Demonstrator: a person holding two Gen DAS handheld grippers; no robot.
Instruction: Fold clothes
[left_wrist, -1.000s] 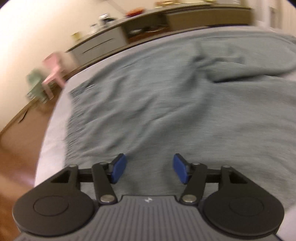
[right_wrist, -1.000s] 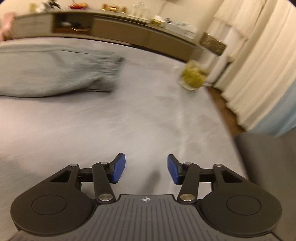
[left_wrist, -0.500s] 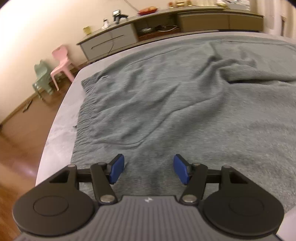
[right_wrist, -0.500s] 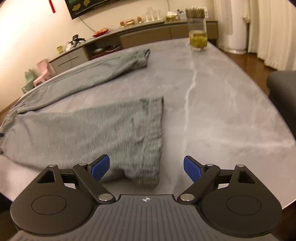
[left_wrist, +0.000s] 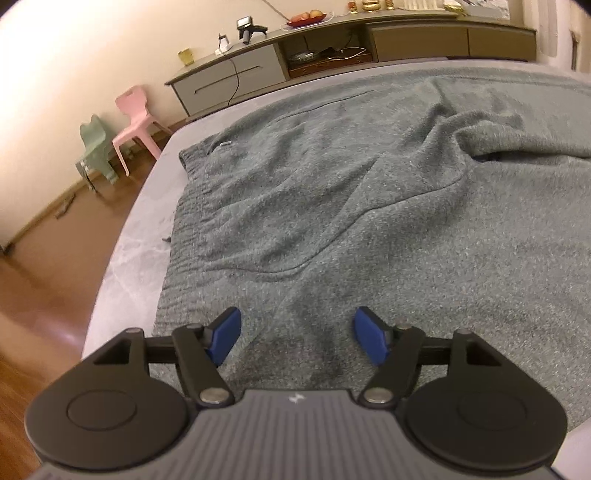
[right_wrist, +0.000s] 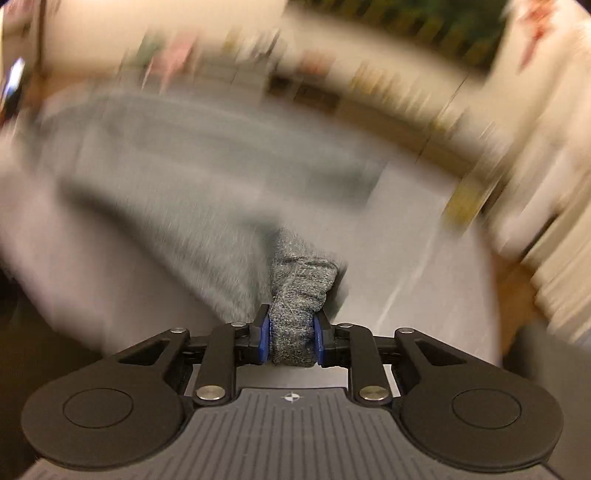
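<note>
Your left gripper (left_wrist: 297, 339) hangs just above the grey sweatpants (left_wrist: 369, 206), which lie spread over the grey tabletop (left_wrist: 129, 266); its blue pads (left_wrist: 224, 334) stand apart with nothing between them, and the jaws have just widened a little. The ribbed waistband (left_wrist: 184, 229) runs along the table's left edge, and a curved pocket seam (left_wrist: 332, 243) crosses the cloth ahead of your fingers. Towards the right the fabric bunches into a raised fold (left_wrist: 491, 140).

Your right gripper (right_wrist: 291, 338) has just clamped down: its jaws have closed on a bunched cuff (right_wrist: 295, 295) of the same sweatpants (right_wrist: 192, 221), and the knit is squeezed between both pads (right_wrist: 263, 339). The rest of that view is smeared by motion, so you can only make out the grey leg trailing off to the left across the table and a yellowish blur near the far right edge.

Beyond the table, in the left wrist view, a long low sideboard (left_wrist: 332, 55) stands against the wall with a red plate of fruit (left_wrist: 306, 18) on top, and a pink child's chair (left_wrist: 136, 118) sits beside a green one (left_wrist: 94, 144) on the wooden floor
</note>
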